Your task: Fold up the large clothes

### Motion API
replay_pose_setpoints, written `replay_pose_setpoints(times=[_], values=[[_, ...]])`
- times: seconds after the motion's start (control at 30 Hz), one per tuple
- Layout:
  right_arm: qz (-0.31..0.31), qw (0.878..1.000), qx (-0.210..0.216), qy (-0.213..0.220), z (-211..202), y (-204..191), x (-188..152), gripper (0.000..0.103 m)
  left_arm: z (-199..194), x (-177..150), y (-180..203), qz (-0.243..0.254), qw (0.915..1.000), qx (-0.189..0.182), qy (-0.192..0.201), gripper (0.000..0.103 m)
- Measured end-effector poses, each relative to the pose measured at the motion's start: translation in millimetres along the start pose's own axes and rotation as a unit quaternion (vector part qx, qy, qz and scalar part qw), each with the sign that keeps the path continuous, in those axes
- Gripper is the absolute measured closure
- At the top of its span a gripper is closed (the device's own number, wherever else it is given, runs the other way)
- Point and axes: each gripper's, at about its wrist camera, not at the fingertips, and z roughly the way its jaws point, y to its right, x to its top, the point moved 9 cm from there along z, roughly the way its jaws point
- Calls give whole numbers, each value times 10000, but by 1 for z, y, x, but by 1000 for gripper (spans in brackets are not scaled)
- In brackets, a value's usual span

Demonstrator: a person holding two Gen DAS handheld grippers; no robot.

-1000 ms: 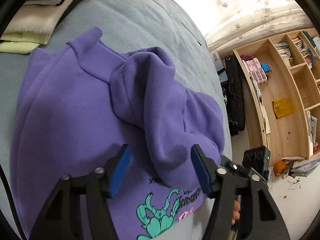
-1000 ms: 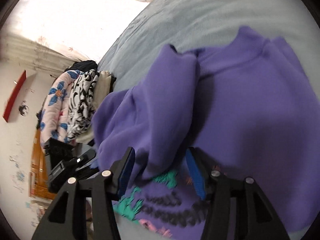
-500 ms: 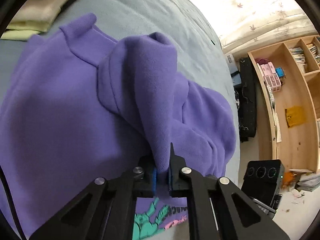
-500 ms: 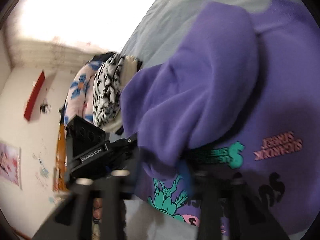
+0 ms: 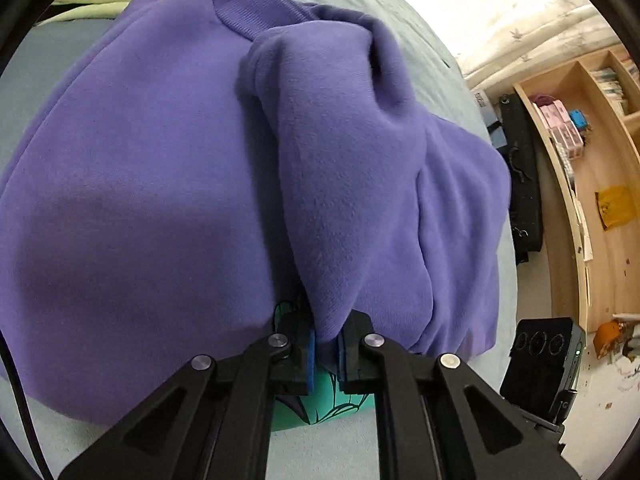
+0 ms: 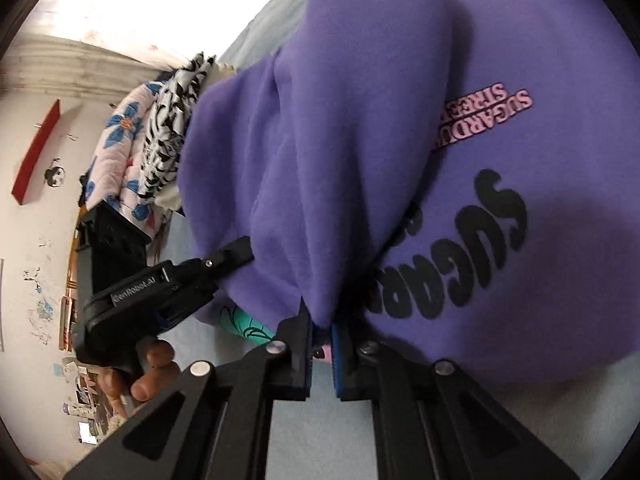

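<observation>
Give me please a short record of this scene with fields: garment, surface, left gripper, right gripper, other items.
garment: purple sweatshirt, printed side partly showing, a folded part bunched on top
surface: grey bed
left gripper: shut on sweatshirt, pinching a fabric edge
right gripper: shut on sweatshirt, pinching a fabric edge near the black lettering
other items: clothes pile beside the sweatshirt; wooden shelf past the bed

Matt, fleecy purple sweatshirt (image 5: 160,184); pale wooden shelving (image 5: 592,184).
</observation>
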Motion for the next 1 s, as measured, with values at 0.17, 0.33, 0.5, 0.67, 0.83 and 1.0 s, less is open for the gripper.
replay_pose_setpoints(times=[0.17,0.33,0.5,0.67,0.83,1.0], values=[[-456,9976,-487,160,-19,-8,10,68,-15,4,8,449,9987,206,84,73],[-569,9928,-795,685,-55,1,33,49,-37,15,18,789,9959,239,374,42],[-388,9910,-925,886,-57,7,62,47,-49,56,19,595,9961,223,606,41],[-321,9881,-973,1145,-50,8,88,47,-31,90,26,339,9965,264,714,40],[-45,9811,-1512,1203,-44,45,86,95,-16,69,-8,-75,9965,598,587,98],[-142,9781,-1645,1269,-47,54,63,95,-18,42,-20,-145,9963,256,808,97]])
